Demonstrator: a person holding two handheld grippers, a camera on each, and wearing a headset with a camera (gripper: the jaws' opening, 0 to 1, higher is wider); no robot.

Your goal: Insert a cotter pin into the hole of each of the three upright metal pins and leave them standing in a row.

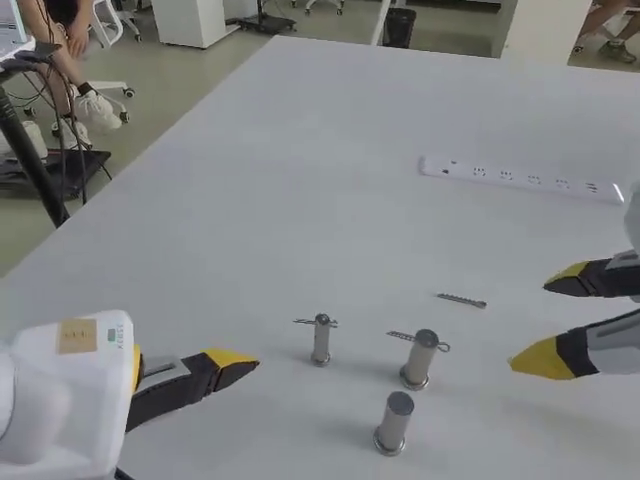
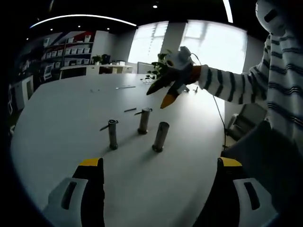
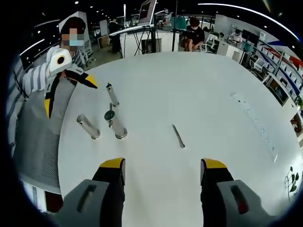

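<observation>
Left claw (image 2: 160, 163): jaws spread wide, pinching nothing; low over near-left part of tabletop (image 1: 300, 200), yellow tips aimed toward the pins.
Bare pin (image 1: 393, 422): nearest of three metal pins; upright on tabletop, not yet fitted with a cotter pin.
Left pin (image 1: 321, 347): upright, behind and to left of bare pin, apart from it.
Left cotter pin (image 1: 313, 322): crosswise through top of left pin, both ends sticking out.
Right pin (image 1: 418, 368): upright, just behind bare pin, slightly to right, not touching.
Right cotter pin (image 1: 404, 337): through top of right pin, long end out to left.
Layout: triangle, not a row.
Right claw (image 1: 545, 320): jaws spread, pinching nothing; to right of pins, tips pointing left.
Loose cotter pin (image 1: 461, 300): flat on tabletop, behind right pin, near right claw.
Power strip (image 1: 520, 178): white, far right of tabletop, well apart from pins.
Person (image 1: 85, 100): seated beyond far-left edge, legs and pale shoes visible.
</observation>
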